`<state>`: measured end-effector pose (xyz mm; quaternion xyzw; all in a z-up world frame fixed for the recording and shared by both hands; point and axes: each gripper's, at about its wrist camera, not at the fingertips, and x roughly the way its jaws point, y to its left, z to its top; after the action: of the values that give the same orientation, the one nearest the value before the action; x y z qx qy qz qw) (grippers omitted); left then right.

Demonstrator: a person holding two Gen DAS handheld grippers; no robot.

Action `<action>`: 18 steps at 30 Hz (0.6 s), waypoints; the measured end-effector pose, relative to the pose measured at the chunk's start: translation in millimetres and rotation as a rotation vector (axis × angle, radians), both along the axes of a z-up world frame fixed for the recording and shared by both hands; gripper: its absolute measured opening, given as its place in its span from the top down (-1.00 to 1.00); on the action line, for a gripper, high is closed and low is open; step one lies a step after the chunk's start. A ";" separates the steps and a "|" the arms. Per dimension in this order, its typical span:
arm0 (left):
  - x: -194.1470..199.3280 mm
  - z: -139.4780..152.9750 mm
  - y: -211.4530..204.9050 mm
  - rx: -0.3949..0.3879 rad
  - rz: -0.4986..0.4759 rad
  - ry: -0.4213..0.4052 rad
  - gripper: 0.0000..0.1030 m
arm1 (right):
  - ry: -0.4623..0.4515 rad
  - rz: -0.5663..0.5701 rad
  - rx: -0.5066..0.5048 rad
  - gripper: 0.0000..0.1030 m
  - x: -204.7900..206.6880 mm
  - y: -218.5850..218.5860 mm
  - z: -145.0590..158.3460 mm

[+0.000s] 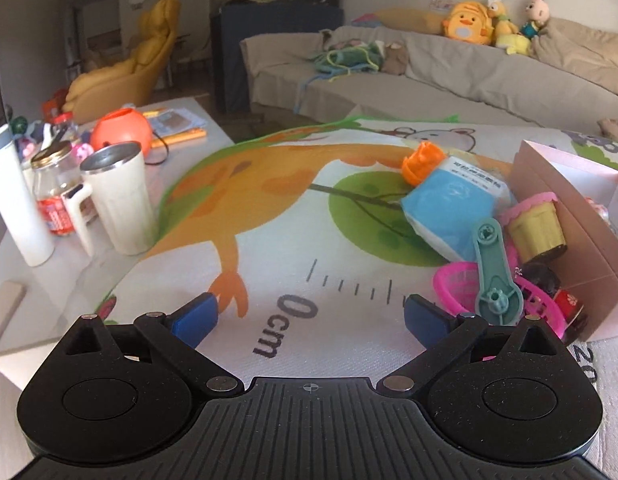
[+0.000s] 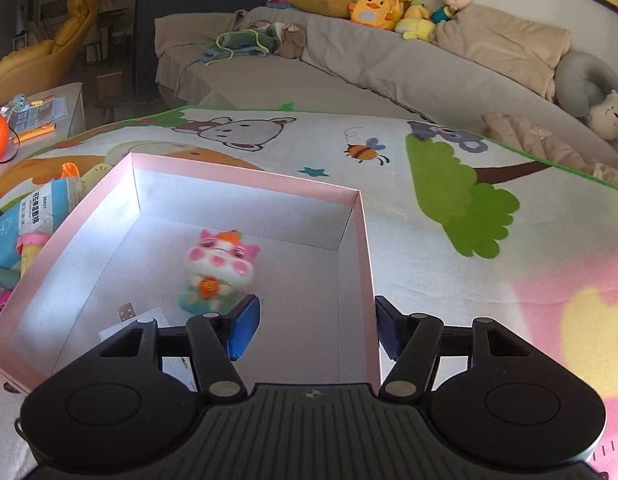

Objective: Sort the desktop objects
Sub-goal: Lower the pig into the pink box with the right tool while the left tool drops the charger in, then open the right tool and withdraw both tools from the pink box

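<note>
Left wrist view, left to right:
- One white cylinder [image 1: 19, 204], upright at the table's left edge.
- One glass jar [image 1: 55, 188] with a red label, just behind the mug.
- One white mug [image 1: 119, 200], metal-rimmed, handle turned left.
- One orange ball-shaped toy [image 1: 121, 130] behind the mug, with booklets beside it.
- One cartoon play mat [image 1: 269, 208] with a printed ruler, spread over the table.
- Left gripper [image 1: 309, 314]: jaws spread wide over bare mat, nothing between them.
- One blue pouch [image 1: 455, 204] with an orange cap, lying on the mat.
- One teal plastic tool [image 1: 495, 280] lying across one pink toy basket [image 1: 465, 288], just beside the gripper's right finger.
- One toy cupcake [image 1: 535, 226], tipped against the box wall.
- One pink box [image 1: 565, 240], outer wall showing; the pile crowds against it.

Right wrist view, left to right:
- The pouch and cupcake again, outside the box's left wall.
- The same box, open-topped, holding one cat figurine [image 2: 219, 276] lying on its floor and one white item with a USB plug [image 2: 129, 314] near the front.
- Right gripper [image 2: 317, 330]: jaws partly apart, empty, straddling the box's right wall; the left finger sits inside, close to the figurine.

Background: one sofa [image 2: 349, 76] carrying three plush toys.
</note>
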<state>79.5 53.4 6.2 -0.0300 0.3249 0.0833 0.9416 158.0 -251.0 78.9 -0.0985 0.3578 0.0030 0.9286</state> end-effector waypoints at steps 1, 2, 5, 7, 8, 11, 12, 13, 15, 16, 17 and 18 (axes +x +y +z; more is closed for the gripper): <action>-1.4 -0.8 -0.2 -0.003 0.005 0.006 -0.98 | -0.003 0.007 0.002 -0.25 3.1 5.1 -0.4; -1.8 -1.1 -1.6 0.002 0.013 0.010 -0.99 | -0.009 0.014 0.006 -0.30 5.6 9.4 -0.9; -6.6 -1.7 -7.1 0.033 0.052 0.018 -0.99 | -0.033 0.052 0.038 -0.42 12.2 17.7 -3.0; -7.1 -1.7 -11.6 0.056 0.085 0.034 -1.00 | -0.058 0.090 0.041 -0.42 14.7 20.9 -7.8; -8.0 -2.0 -14.4 0.061 0.098 0.047 -1.00 | -0.075 0.105 0.037 -0.40 15.4 21.3 -10.5; -13.8 -1.6 -25.2 0.099 0.137 0.058 -1.00 | -0.104 0.154 0.086 -0.40 13.6 13.7 -9.7; -16.0 -1.5 -28.6 0.109 0.142 0.056 -1.00 | -0.095 0.158 0.111 -0.40 14.0 10.1 -8.3; -17.8 -0.6 -31.8 0.126 0.148 0.051 -1.00 | -0.091 0.164 0.133 -0.40 13.7 6.8 -6.0; -21.0 0.1 -35.2 0.150 0.174 0.045 -1.00 | -0.099 0.196 0.178 -0.40 13.6 0.7 3.0; -21.9 0.5 -34.5 0.155 0.197 0.043 -1.00 | -0.107 0.209 0.193 -0.41 12.7 -1.0 8.2; -21.8 0.5 -33.2 0.151 0.216 0.049 -1.00 | -0.123 0.218 0.202 -0.40 10.9 -2.7 13.5; -20.6 0.7 -30.4 0.144 0.231 0.056 -1.00 | -0.150 0.235 0.225 -0.40 6.8 -4.4 19.8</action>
<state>58.9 23.0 6.8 0.0026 0.3387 0.2148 0.9160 164.8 -255.4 98.6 -0.0350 0.2707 0.1441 0.9512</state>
